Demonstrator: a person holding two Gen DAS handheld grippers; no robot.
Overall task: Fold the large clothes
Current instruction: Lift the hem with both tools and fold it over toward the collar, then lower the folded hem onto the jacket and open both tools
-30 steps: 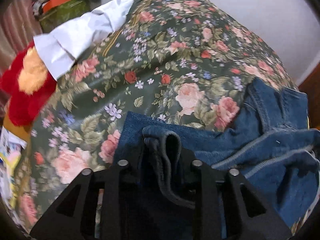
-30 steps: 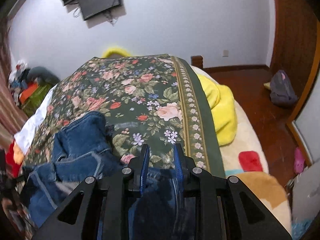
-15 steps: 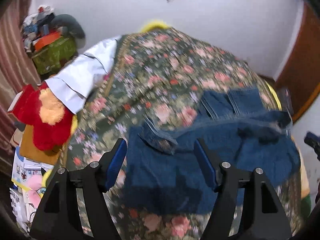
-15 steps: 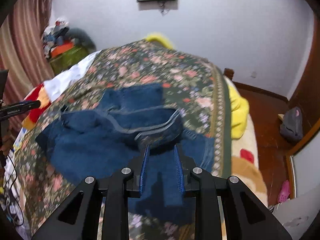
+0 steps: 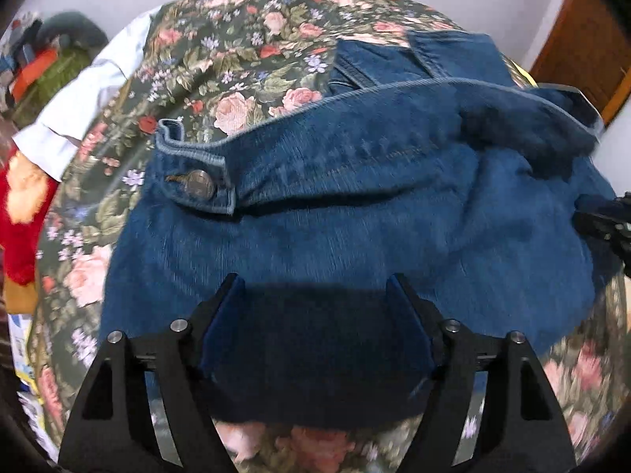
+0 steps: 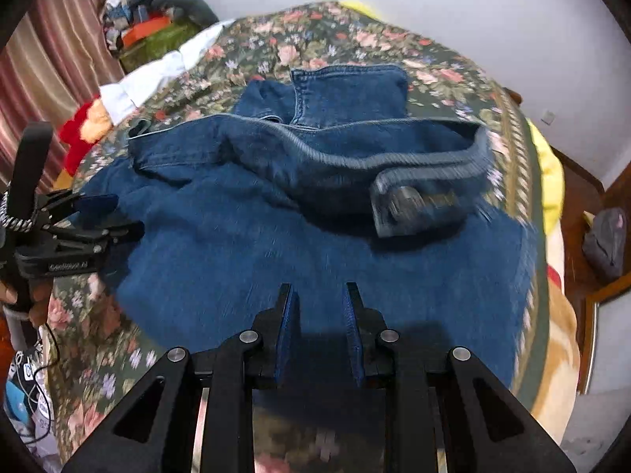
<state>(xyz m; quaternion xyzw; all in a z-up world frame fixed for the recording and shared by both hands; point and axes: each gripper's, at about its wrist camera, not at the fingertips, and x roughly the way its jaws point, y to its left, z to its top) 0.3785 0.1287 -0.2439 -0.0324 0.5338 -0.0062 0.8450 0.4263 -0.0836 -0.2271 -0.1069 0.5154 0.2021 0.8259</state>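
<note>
Jaws: left gripper (image 5: 315,287) just opened wide, empty over jeans (image 5: 355,213); right gripper (image 6: 318,295) narrow gap, grip unclear; lettering unreadable.

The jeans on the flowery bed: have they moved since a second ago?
Yes. The jeans, earlier bunched in the left gripper, now lie spread over the floral bedspread; its jaws have just been opening, nothing clamped.
</note>
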